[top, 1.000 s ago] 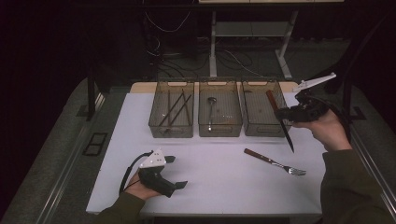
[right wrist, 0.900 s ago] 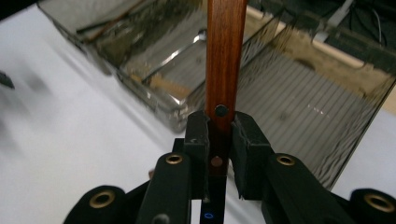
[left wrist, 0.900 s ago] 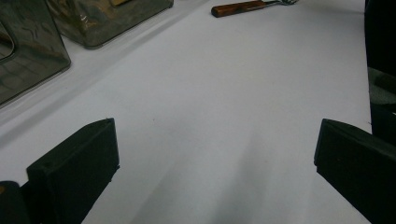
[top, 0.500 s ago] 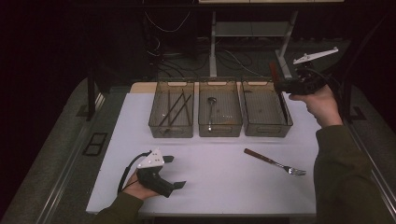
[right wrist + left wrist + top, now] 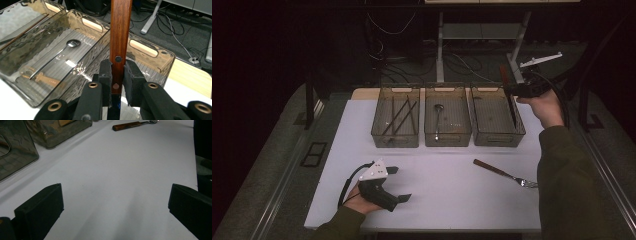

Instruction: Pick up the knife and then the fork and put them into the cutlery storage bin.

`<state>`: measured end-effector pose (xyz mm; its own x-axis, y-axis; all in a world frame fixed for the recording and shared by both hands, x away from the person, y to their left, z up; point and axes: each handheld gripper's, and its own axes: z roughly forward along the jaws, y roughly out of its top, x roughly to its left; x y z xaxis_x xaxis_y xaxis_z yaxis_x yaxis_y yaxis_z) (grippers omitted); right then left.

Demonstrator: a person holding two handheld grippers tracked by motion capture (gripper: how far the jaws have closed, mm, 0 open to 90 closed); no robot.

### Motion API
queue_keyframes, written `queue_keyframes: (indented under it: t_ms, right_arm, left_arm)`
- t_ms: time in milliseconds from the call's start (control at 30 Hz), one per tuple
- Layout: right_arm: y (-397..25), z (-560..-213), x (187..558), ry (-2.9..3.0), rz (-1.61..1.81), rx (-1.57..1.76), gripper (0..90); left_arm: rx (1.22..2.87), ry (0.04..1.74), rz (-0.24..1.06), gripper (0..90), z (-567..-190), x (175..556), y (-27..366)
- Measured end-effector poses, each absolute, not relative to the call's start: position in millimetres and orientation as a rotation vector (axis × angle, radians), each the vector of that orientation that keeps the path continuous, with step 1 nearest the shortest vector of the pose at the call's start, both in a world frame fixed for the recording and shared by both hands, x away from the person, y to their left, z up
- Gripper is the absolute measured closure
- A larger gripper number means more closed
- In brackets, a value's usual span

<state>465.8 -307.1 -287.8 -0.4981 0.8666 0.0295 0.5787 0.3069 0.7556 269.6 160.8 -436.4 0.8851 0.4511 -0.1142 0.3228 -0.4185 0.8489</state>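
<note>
Wood-handled and dark-bladed, the knife [image 5: 510, 102] hangs point-down from the right gripper [image 5: 518, 90], over the right-hand edge of the right bin [image 5: 497, 137], seen from high up. Left of that bin stand the middle bin [image 5: 447, 136] with a spoon [image 5: 438, 117] and the far-left bin [image 5: 395, 137] with chopsticks [image 5: 401, 116]. A fork [image 5: 504, 173] lies on the white bench [image 5: 447, 200], in front of the right bin. The left gripper [image 5: 398, 184] rests low on the bench, well in front of the bins.

In the left gripper view, its fingers [image 5: 40, 210] stand wide apart with nothing between them, bare bench ahead and the fork [image 5: 132, 125] far off.

In the right gripper view, the fingers [image 5: 106, 75] pinch the knife's handle [image 5: 120, 30] at its rivets, blade below them, above the right bin [image 5: 150, 51].

The risk, I'd say: the blade hangs near the bin's wall. Lowered there, the tip could catch the rim and tip the bin, or the knife could swing in that narrow pinch and drop outside onto the bench.
</note>
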Motion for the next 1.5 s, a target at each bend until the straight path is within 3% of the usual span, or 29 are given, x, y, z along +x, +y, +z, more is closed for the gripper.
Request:
queue_keyframes:
  t_ms: [533, 1033, 1067, 1133, 1200, 1500]
  right_arm:
    - [-299.4, -346.0, 480.1, 2.295, 0.865, 1.338, 77.5]
    - [-305.3, -366.0, 483.1, 2.328, 0.763, 1.381, 76.5]
    - [-306.3, -367.3, 483.7, 2.326, 0.781, 1.397, 74.1]
    - [-306.0, -369.1, 484.4, 2.311, 0.76, 1.413, 56.9]
    - [-307.0, -368.7, 484.0, 2.293, 0.766, 1.422, 50.5]
    - [-314.1, -353.6, 467.7, 2.273, 0.918, 1.381, 38.9]
  left_arm:
    - [2.038, 0.554, 0.169, 0.0, -434.9, 268.3, 161.6]
    - [2.04, 0.553, 0.17, 0.0, -435.2, 267.9, 161.6]
    - [2.041, 0.553, 0.17, 0.0, -435.3, 267.9, 161.7]
    - [2.039, 0.556, 0.169, 0.0, -435.4, 267.8, 161.8]
    - [2.04, 0.557, 0.17, 0.0, -435.3, 267.8, 162.0]
    - [2.037, 0.569, 0.168, 0.0, -435.3, 268.1, 162.2]
